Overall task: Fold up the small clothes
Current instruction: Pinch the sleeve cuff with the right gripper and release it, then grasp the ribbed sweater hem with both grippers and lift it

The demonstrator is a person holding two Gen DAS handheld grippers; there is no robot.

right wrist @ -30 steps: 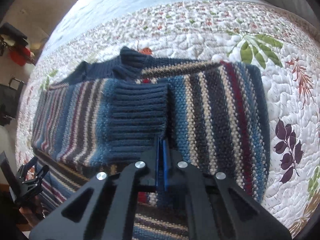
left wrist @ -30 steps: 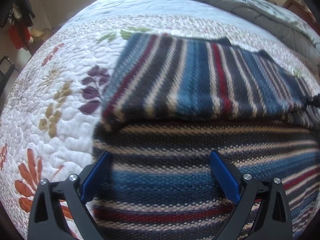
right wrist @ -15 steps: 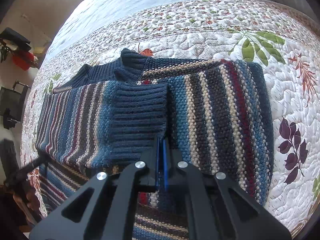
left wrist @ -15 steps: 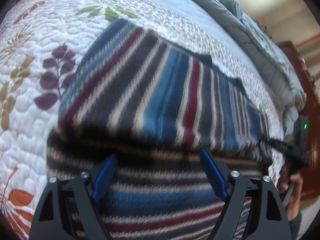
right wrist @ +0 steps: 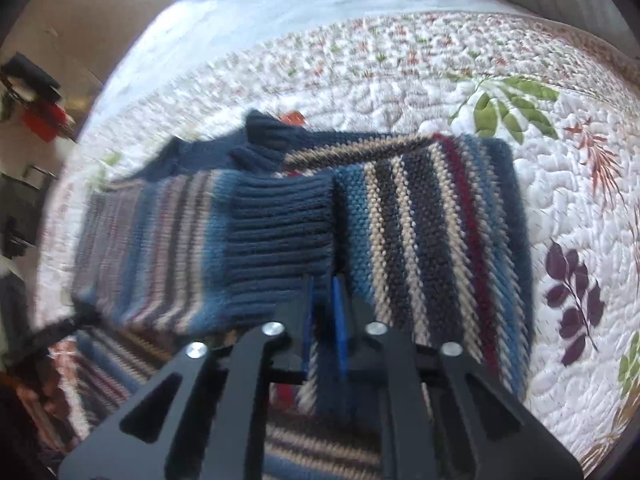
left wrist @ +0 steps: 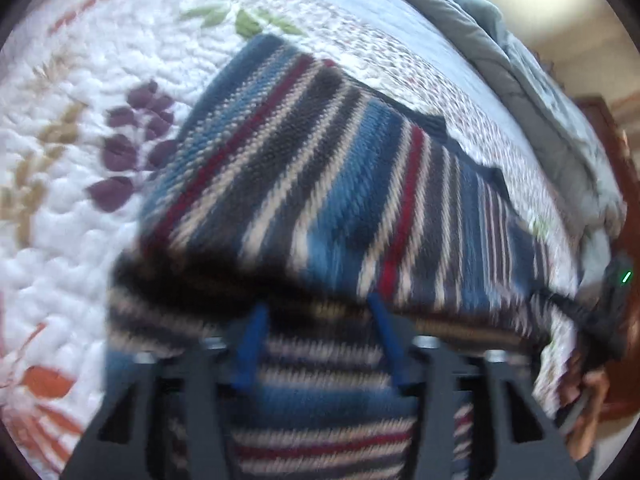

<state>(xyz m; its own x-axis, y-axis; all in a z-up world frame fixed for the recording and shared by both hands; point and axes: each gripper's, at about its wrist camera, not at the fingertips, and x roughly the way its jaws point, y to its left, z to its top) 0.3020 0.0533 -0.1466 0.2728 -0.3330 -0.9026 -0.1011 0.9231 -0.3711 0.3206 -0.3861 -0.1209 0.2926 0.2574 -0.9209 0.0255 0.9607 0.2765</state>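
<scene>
Left gripper (left wrist: 318,344): hanging over the near striped fold of the sweater (left wrist: 320,200), jaws apart and gripping nothing, after narrowing a moment ago.
Right gripper (right wrist: 322,320): pointing down at the sweater's near edge; its blue pads (right wrist: 339,320) have just been parting, a narrow gap now showing with knit fabric between them, nothing pinched.
Sweater: lying folded on the quilt (right wrist: 440,80), the ribbed cuff (right wrist: 280,232) resting across its striped body.
Quilt: white with leaf prints, spreading under and around the sweater.
Duvet (left wrist: 520,60): grey, bunching at the far side of the bed.
</scene>
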